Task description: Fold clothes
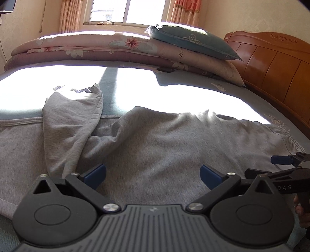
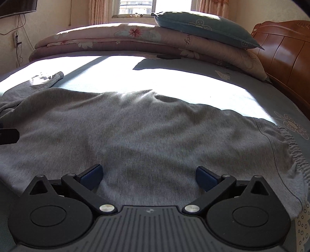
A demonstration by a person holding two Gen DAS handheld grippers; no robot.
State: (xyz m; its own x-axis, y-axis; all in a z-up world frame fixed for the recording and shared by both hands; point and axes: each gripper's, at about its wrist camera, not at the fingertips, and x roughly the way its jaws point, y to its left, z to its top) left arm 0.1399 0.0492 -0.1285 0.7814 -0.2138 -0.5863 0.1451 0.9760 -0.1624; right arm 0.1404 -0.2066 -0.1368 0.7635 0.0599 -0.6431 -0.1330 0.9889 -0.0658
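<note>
Nearest in the left wrist view, the left gripper [image 1: 153, 174] hangs over the grey pants [image 1: 155, 139] with its blue pads spread wide, released, nothing between them. The right gripper [image 2: 149, 174] does the same in its own view, jaws apart and empty above the cloth. Whether either pad actually touches the fabric cannot be told.

The pants lie flat across the bed [image 1: 242, 100]. Only the left view shows one leg [image 1: 73, 120] doubled back over the rest, its far hem washed out by sunlight; in the right view that leg is a small bunched strip at the left edge. The right view alone shows the gathered elastic waistband [image 2: 290, 147] clearly. The left view catches the right gripper at its right edge, partly cut off, with a bit of the hand behind it.

Strong glare hides the sheet's pattern mid-bed. Beyond, a folded floral quilt [image 1: 96, 48] carries a teal pillow [image 1: 191, 40], a small dark object just before it, unclear. A wooden headboard [image 1: 275, 64] stands right; a window [image 1: 126, 11] is farthest.
</note>
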